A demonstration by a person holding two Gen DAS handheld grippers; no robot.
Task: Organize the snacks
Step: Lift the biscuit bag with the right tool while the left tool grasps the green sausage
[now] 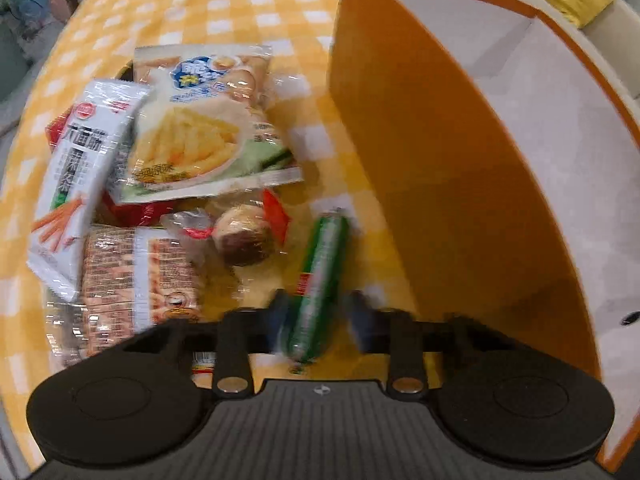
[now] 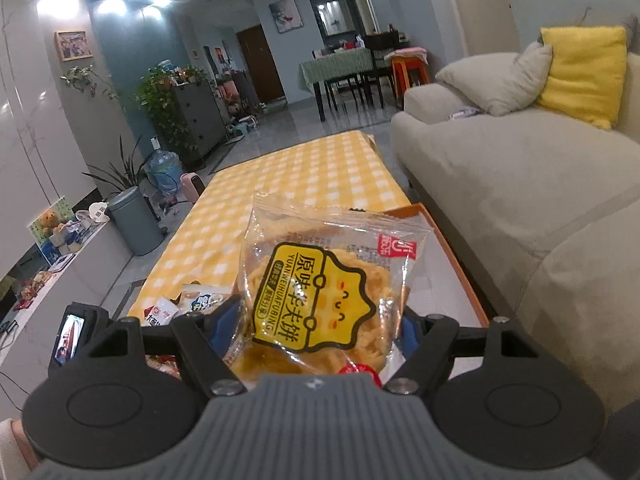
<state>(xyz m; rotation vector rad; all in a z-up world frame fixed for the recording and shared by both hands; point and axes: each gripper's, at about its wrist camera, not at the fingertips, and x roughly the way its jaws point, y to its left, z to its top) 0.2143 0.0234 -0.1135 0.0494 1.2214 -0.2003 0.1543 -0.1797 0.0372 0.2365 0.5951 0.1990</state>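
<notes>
A desk [image 1: 224,4] covered in yellow-and-white check cloth holds a heap of snack packets: a white strip packet [image 1: 80,168] at left, a chips bag [image 1: 204,120] beside it, then a round wrapped snack [image 1: 244,240]. An orange box [image 1: 420,168] stands open at right. The room beyond shows plants, a dining table and a beige sofa [image 2: 520,168]. The left gripper [image 1: 316,312] has its jaws apart around a green sausage stick [image 1: 320,280], blurred; contact is unclear. The right gripper [image 2: 320,320] has its jaws closed on a clear waffle packet [image 2: 320,292], held above the desk.
</notes>
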